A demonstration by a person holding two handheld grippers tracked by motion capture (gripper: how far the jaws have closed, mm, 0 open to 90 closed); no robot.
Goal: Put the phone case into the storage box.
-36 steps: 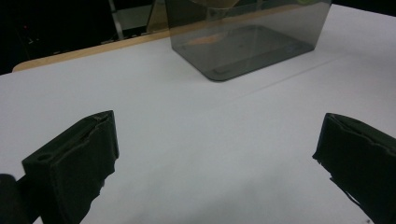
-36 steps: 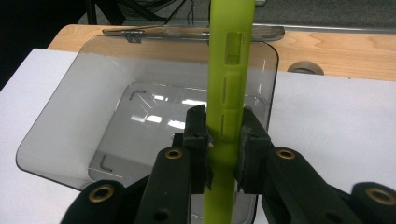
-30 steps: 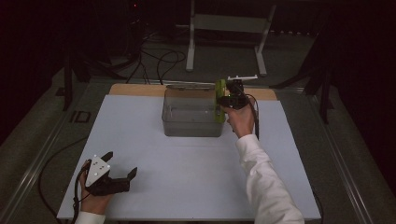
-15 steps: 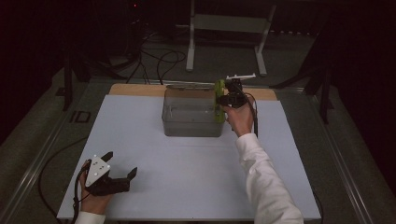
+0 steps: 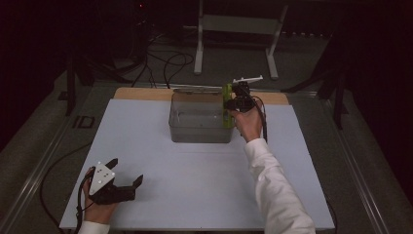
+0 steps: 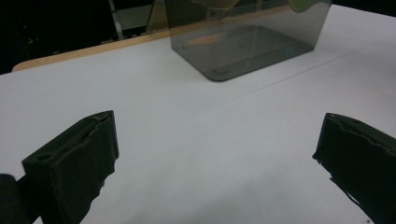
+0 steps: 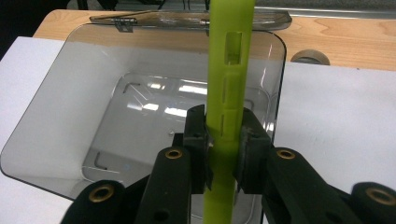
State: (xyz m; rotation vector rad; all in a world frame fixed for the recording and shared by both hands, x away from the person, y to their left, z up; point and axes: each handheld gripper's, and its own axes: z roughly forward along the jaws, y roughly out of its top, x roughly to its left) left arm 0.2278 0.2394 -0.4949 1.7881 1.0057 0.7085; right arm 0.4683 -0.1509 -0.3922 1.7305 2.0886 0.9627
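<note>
A clear grey plastic bin stands open at the back middle of the white table. My right gripper hangs at the bin's right rim, shut on a flat lime-green slotted piece. In the right gripper view that green piece stands upright between the pads of my right gripper, above the bin's inside, which looks empty. My left gripper rests at the table's near left corner, open. In the left gripper view my left gripper has wide jaws over bare table, facing the bin.
The bin's clear lid lies behind it on a wooden strip along the table's back edge. A round ring sits on that strip to the right. A white stand and cables are on the floor beyond.
</note>
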